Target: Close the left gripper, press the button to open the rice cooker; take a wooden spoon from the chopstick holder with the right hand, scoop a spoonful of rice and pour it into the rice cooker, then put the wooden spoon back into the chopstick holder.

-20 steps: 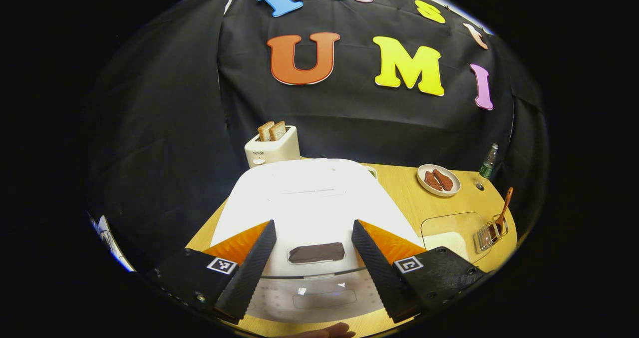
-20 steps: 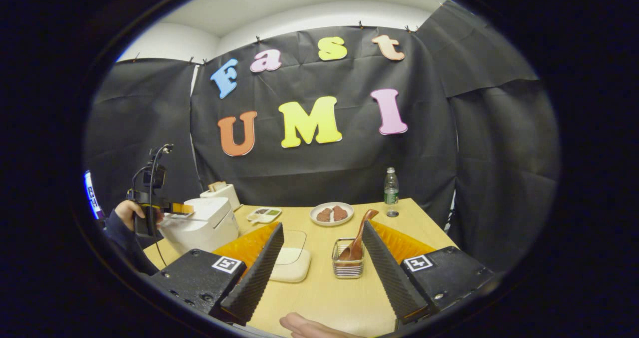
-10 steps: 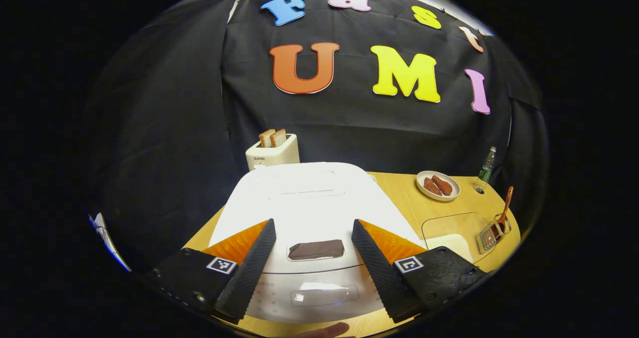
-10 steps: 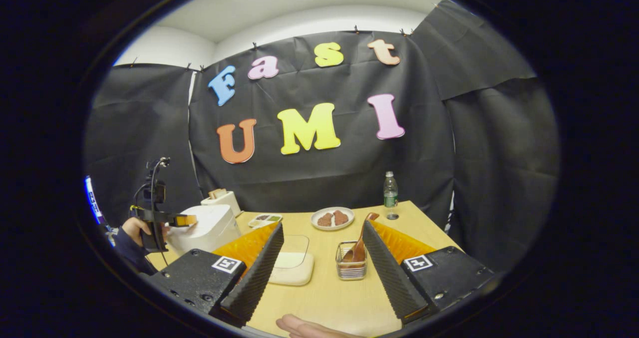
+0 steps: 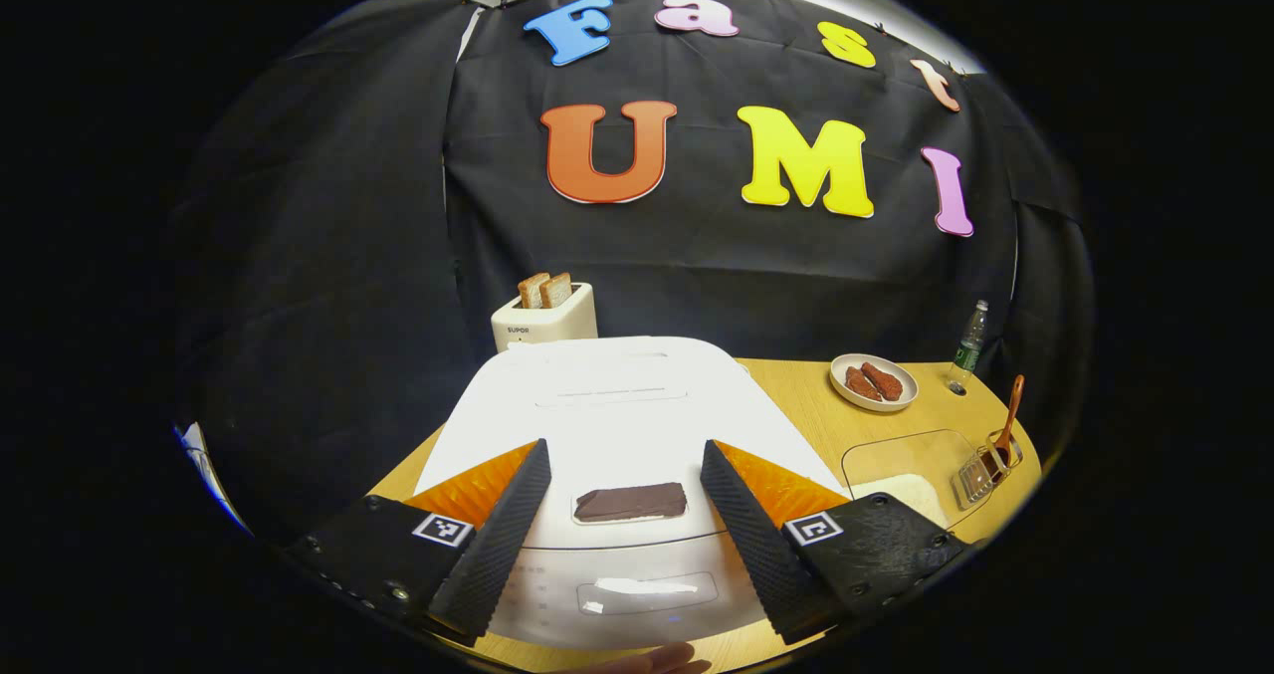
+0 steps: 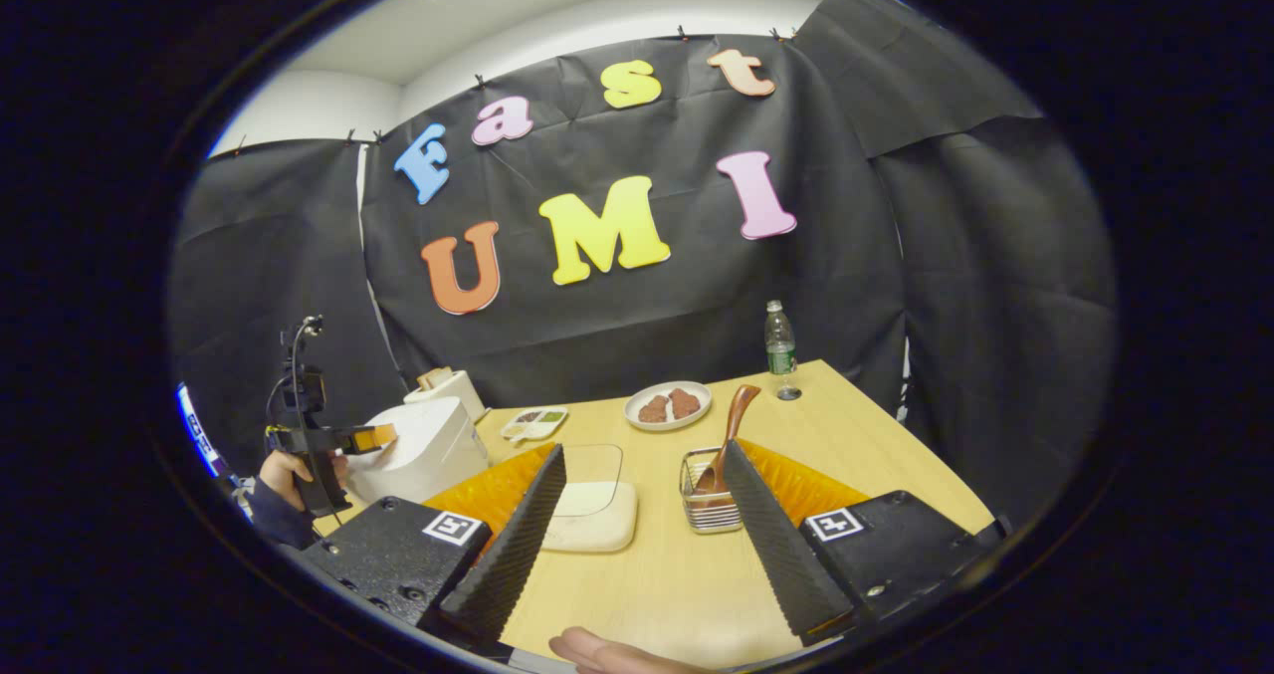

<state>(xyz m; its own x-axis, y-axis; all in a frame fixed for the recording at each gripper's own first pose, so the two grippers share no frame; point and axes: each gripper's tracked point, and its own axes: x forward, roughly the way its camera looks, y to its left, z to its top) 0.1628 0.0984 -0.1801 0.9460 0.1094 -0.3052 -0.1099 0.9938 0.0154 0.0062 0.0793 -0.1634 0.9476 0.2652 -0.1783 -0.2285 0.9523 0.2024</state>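
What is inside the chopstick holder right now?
The chopstick holder holds one wooden spoon, bowl down, handle leaning up and out. The wire walls and spoon bowl hide its bottom, so anything else there cannot be seen.

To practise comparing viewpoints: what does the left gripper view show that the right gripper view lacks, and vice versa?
Left gripper view: the dark button on the lid of the rice cooker, seen between the open fingers of the left gripper. Right gripper view: a hand holding that gripper at the cooker, and a small sauce tray. Shared: the cooker, toaster, plate, bottle, wooden spoon in its chopstick holder.
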